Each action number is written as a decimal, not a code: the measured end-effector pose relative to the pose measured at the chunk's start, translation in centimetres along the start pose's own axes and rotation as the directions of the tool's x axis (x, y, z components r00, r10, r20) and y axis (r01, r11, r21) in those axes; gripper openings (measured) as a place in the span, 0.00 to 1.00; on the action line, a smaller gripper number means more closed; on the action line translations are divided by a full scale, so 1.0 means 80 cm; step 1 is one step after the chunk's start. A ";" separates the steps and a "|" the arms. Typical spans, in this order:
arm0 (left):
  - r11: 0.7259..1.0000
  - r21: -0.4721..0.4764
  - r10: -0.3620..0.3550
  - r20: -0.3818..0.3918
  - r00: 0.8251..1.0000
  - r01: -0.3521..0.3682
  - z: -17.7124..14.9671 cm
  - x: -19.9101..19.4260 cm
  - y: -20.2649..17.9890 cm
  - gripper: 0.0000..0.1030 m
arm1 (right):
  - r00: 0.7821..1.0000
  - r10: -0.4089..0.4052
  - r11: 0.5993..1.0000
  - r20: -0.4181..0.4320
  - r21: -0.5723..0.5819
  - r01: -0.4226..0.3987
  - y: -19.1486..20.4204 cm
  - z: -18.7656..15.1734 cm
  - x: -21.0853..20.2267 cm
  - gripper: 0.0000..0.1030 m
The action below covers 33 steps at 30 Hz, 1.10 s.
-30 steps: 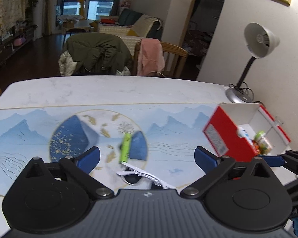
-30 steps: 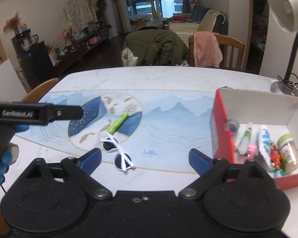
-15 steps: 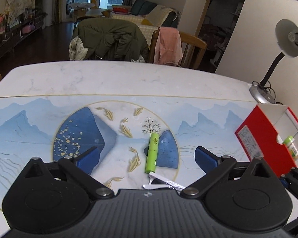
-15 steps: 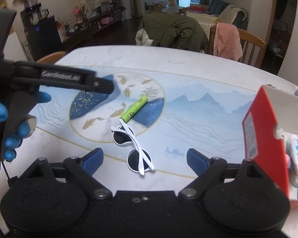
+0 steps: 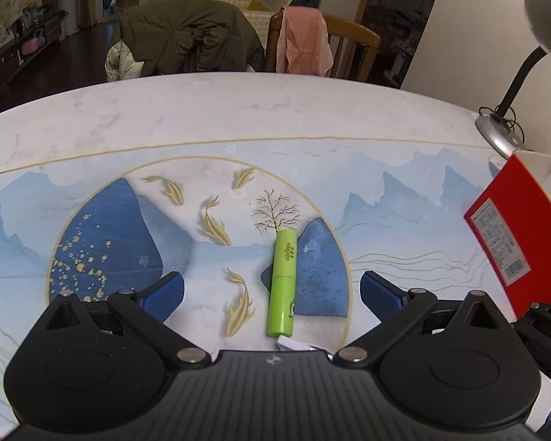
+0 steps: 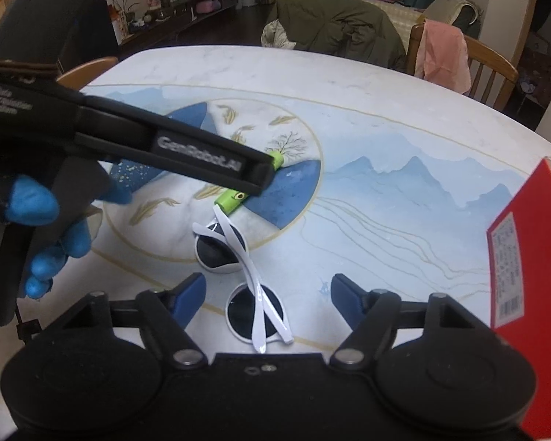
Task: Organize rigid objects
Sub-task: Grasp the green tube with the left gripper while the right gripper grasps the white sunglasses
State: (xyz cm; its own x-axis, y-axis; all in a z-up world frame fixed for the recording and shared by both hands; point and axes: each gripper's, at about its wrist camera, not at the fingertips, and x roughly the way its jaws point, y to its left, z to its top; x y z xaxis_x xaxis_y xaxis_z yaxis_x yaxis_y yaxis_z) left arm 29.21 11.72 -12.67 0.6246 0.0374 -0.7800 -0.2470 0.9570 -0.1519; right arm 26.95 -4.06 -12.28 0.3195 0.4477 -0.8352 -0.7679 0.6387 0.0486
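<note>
Two items, green tube (image 5: 283,281) and white sunglasses (image 6: 238,275), remain loose on surface (image 5: 202,110) outside red box (image 6: 525,257); left claw (image 5: 272,294) apart around tube, right claw (image 6: 268,294) closing over sunglasses, neither gripping yet.

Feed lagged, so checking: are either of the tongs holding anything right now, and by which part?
Nothing is held. The left tongs stand open around the green tube; the right tongs are closing around the white sunglasses, pads not touching.

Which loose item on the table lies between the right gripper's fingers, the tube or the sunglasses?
The white sunglasses: they sit between the closing, not yet touching jaws of the right gripper. The green tube lies farther off, under the left gripper.
</note>
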 end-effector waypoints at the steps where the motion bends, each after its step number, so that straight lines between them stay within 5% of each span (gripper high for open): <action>1: 1.000 0.004 0.000 -0.003 1.000 0.000 0.001 0.004 0.000 1.00 | 1.000 0.001 1.000 -0.004 -0.005 -0.001 0.000 0.001 0.004 0.67; 10: 1.000 0.029 -0.011 -0.019 1.000 0.012 0.003 0.028 -0.002 0.99 | 0.999 0.029 0.999 -0.032 -0.031 -0.030 0.005 0.007 0.028 0.47; 22: 0.995 0.097 0.012 -0.007 1.000 -0.011 0.003 0.040 -0.013 0.45 | 0.998 0.043 0.997 -0.045 -0.060 -0.046 0.011 0.011 0.039 0.15; 28: 0.992 0.125 -0.016 0.003 1.000 0.015 0.001 0.039 -0.019 0.18 | 0.998 0.035 0.996 -0.047 -0.079 -0.039 0.020 0.006 0.035 0.09; 33: 0.993 0.118 -0.019 0.001 1.000 0.019 0.001 0.037 -0.017 0.16 | 0.998 0.022 0.999 -0.063 -0.046 -0.025 0.018 0.002 0.028 0.04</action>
State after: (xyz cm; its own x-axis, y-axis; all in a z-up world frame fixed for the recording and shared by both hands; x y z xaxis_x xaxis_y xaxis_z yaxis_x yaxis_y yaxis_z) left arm 31.42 10.55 -14.72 0.6297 0.0189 -0.7766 -0.1455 0.9849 -0.0940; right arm 26.67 -2.05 -14.01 0.2669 0.4213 -0.8668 -0.8002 0.5981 0.0443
